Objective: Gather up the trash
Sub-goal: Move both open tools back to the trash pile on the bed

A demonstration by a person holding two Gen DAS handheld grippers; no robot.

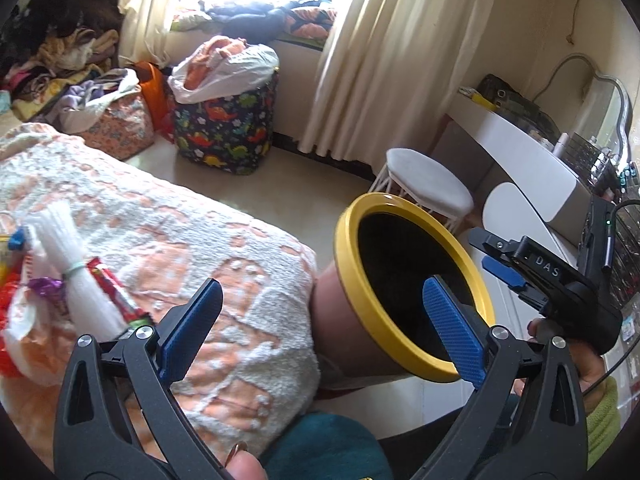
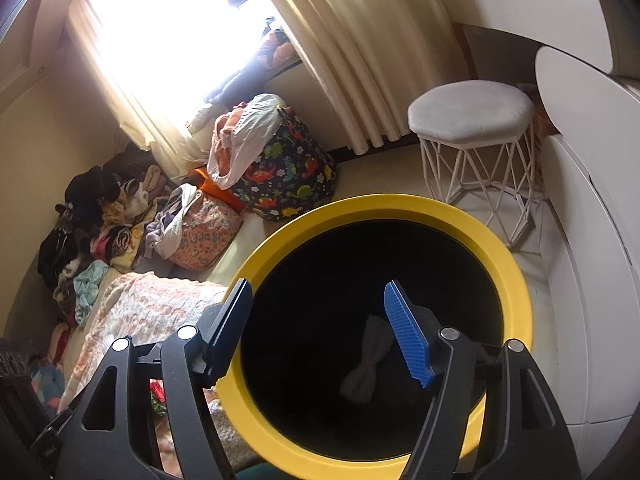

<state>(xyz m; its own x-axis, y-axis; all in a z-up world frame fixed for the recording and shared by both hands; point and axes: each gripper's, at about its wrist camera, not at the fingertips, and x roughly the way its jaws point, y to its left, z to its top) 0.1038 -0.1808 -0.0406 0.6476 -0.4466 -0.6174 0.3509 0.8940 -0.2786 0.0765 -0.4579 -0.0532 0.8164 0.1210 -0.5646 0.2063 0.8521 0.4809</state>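
Note:
A yellow-rimmed bin (image 1: 348,280) with a dark inside stands beside the bed. It fills the right wrist view (image 2: 516,280), and a pale crumpled piece (image 2: 366,364) lies at its bottom. My left gripper (image 1: 320,332) is open and empty, spanning the bed corner and the bin's rim. Trash lies on the blanket at left: a white tied bundle (image 1: 76,264), a red wrapper (image 1: 116,292) and a purple wrapper (image 1: 46,286). My right gripper (image 2: 320,336) is open and empty above the bin's mouth. It also shows at the right of the left wrist view (image 1: 500,264).
The bed carries a peach-and-white blanket (image 1: 224,240). A white stool (image 1: 428,184) and a white dresser (image 1: 532,160) stand right of the bin. A dinosaur-print bag (image 1: 228,120), a floral bag (image 1: 120,124) and piled clothes (image 1: 60,52) sit by the curtained window.

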